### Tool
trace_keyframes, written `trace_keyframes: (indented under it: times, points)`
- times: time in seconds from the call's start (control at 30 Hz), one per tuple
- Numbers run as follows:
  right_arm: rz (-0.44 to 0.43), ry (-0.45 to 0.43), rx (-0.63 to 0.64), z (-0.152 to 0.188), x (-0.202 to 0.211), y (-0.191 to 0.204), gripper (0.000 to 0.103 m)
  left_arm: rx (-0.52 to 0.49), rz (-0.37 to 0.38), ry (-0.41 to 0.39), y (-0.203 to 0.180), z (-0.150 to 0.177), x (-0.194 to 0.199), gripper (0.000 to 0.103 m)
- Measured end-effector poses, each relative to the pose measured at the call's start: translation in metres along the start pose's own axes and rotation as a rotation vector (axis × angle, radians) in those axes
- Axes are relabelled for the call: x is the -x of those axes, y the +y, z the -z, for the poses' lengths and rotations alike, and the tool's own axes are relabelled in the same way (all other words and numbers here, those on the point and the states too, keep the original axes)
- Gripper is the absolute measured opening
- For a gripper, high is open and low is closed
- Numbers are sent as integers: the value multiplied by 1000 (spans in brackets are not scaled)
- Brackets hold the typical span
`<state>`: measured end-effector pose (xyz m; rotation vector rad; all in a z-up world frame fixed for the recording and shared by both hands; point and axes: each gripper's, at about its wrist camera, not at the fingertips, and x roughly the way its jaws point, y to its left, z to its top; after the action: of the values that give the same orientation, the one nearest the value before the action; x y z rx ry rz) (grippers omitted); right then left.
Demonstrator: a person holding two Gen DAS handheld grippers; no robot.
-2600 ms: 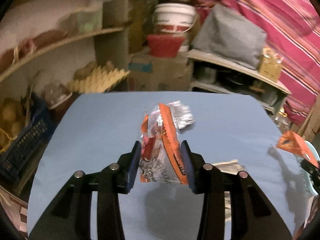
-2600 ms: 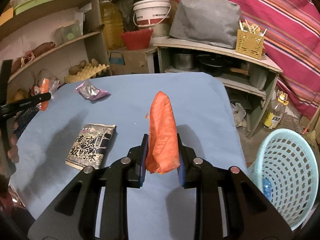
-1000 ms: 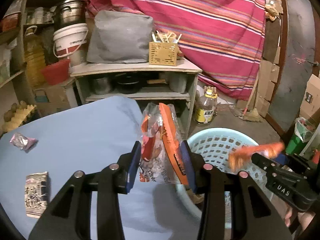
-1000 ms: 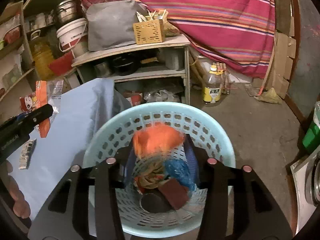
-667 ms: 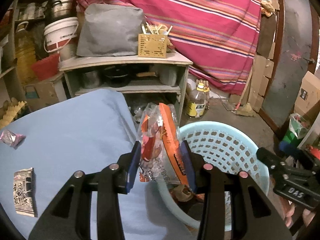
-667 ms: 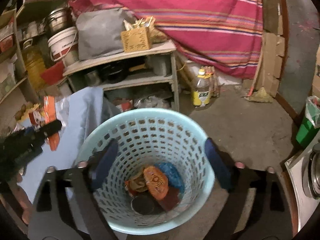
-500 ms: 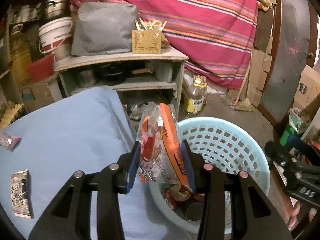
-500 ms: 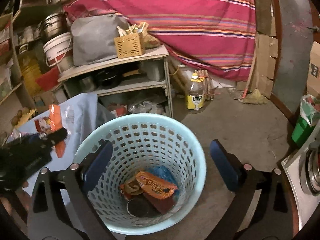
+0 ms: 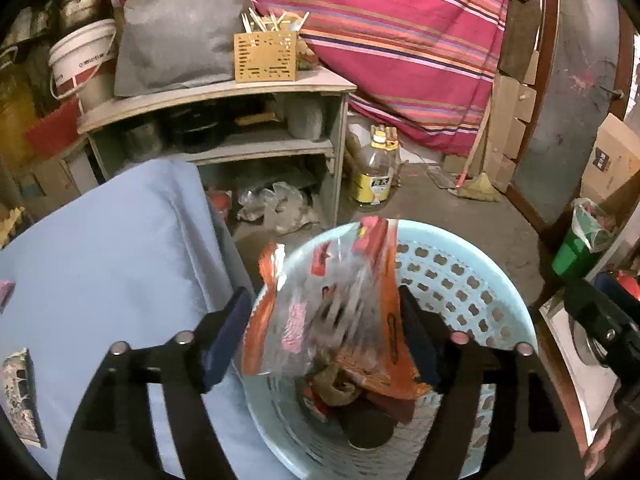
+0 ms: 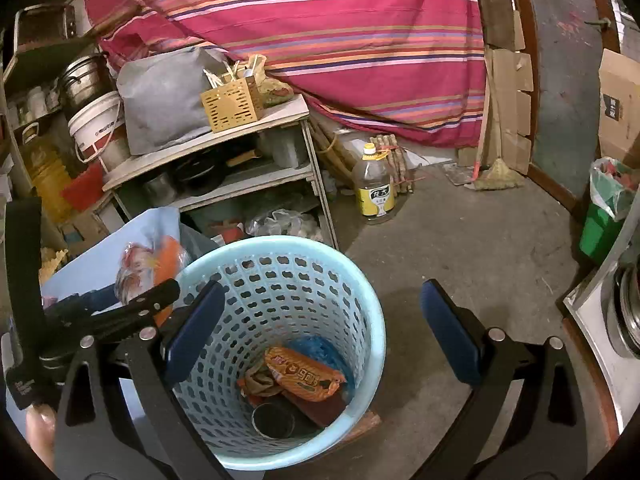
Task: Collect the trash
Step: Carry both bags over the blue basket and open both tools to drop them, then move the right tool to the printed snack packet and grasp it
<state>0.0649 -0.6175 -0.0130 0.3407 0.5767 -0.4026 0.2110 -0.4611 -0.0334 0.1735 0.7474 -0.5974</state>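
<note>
Blue plastic makes up the basket (image 9: 472, 292), and it sits on the floor just beside the table with the light blue cloth (image 9: 104, 264). The left gripper (image 9: 324, 332) hangs over the basket's near rim. Its jaws are opening, and the orange and clear snack bag (image 9: 332, 312) is between them. The bag looks blurry, and the pads no longer seem to squeeze it.

The right gripper (image 10: 320, 328) is spread wide over the same basket with nothing between its jaws. Down in the basket lie an orange wrapper (image 10: 304, 372), a blue bag (image 10: 320, 348) and a dark round can (image 10: 274, 420).

A black and white packet (image 9: 18, 396) lies flat on the cloth at the left edge. A yellow-labelled bottle (image 10: 374, 188) stands on the floor beyond the basket, by the grey shelf (image 9: 224, 92).
</note>
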Motion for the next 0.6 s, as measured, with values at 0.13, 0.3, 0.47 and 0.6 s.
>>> trace_keyframes:
  times: [0.13,0.3,0.47,0.6]
  points:
    - [9,2,4,0,-1,1,96,32,-4,2,19,3,5,80]
    - [15,3,33,1,-2,13,96,60,-13,9,45,11,17,81]
    - [9,-10,73,1,1,34,98,83,-47,-10,78,25,47,87]
    - [-7,-18,124,3,1,65,98,100,-109,-31,113,38,76,88]
